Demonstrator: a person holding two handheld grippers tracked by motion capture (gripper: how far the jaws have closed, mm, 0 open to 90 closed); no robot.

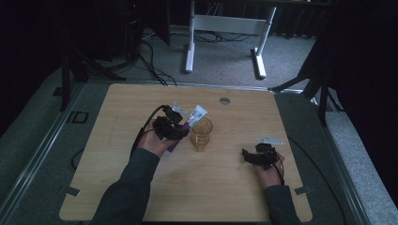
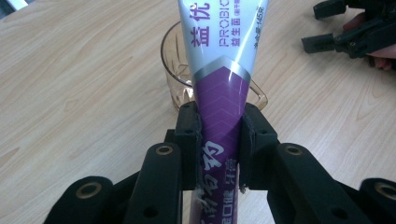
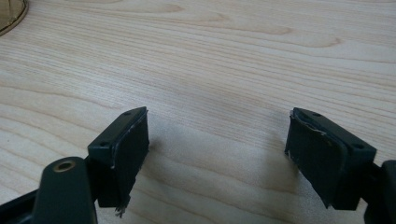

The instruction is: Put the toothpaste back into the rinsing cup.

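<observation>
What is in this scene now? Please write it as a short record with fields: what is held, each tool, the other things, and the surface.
held thing: toothpaste tube, purple and white, clamped across its purple part
left tool: shut on the toothpaste tube, both pads pressing its sides
right tool: open, nothing between its pads, low over bare wood
glass cup: amber, with a handle, upright on the table just behind the tube
tube and cup: tube end points over the cup; contact cannot be told
table: light wood
</observation>
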